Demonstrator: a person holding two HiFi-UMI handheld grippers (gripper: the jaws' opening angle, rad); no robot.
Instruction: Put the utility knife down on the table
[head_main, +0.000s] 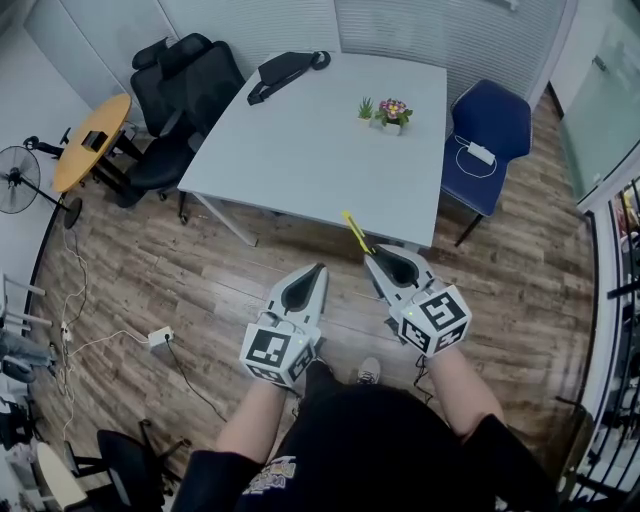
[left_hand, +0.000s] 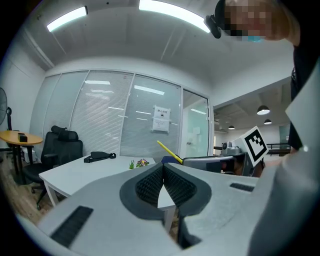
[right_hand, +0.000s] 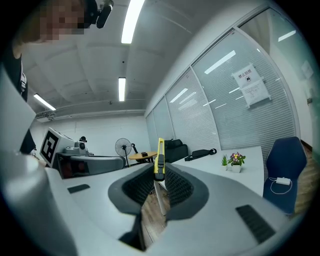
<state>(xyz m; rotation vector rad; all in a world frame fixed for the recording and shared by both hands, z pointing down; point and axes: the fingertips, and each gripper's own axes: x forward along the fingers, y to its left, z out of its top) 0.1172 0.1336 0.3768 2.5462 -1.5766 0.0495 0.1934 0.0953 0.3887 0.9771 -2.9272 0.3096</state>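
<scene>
Pointing toward the table (head_main: 300, 150), utility knife (head_main: 355, 232) clamped lengthwise in right tongs (head_main: 373, 253); left tongs (head_main: 322, 268) together.

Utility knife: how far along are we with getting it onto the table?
Done: the right gripper is shut on the yellow utility knife. In hand: it holds the knife in the air by the near edge of the white table; the left gripper is shut and empty. Left: move over the table, lower the knife, open the jaws.
</scene>
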